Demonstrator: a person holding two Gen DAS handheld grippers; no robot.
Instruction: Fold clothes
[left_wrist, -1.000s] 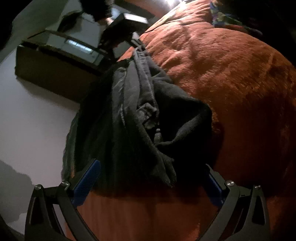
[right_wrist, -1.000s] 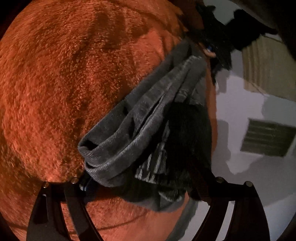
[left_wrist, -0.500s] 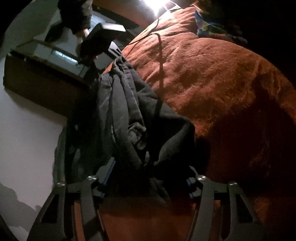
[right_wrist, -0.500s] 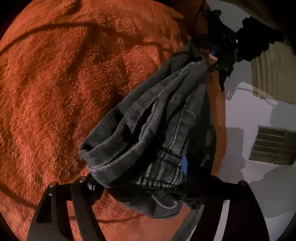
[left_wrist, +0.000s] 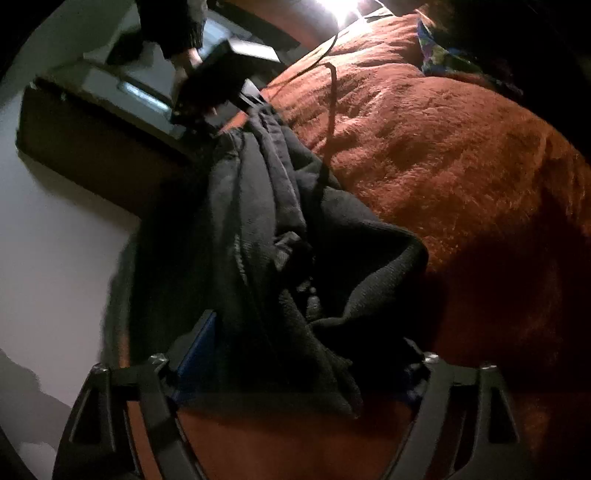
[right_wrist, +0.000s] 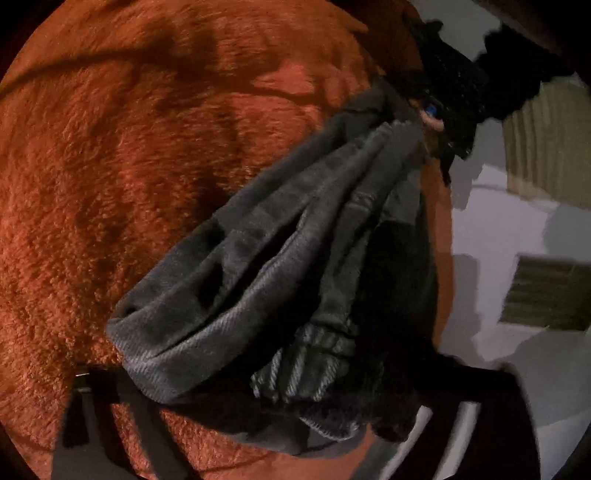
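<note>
Left wrist view: the left tongs (left_wrist: 295, 354) sit at the near end of a dark grey, bunched denim garment (left_wrist: 266, 229); a blue pad shows at the left finger, the right finger is lost in shadow, and the jaws are opening with the cloth between them. Whether the pads press on it, I cannot tell.
Right wrist view: the right tongs (right_wrist: 258, 384) straddle the other end of the garment (right_wrist: 280, 266), jaws closing with thick folds and a ribbed seam between them; the fingers are blurred and dark, so actual contact is not clear.
Long axis: the garment runs as a rope-like bundle from one pair of tongs straight to the other, each pair showing at the far end of the other's view (right tongs (left_wrist: 218, 88), left tongs (right_wrist: 443, 107)).
Where it lies: along the edge of the fuzzy rust-orange blanket on the bed (left_wrist: 461, 177), with one side of the cloth hanging over towards the pale floor (left_wrist: 55, 240).
Nearer hand: neither; each has its own end, well apart from the other.
Judgement: the coming move turns on this end-to-end line, since a fold means bringing one end over to the other along it.
Risk: the bundle is twisted, so layers may not lie flat.
</note>
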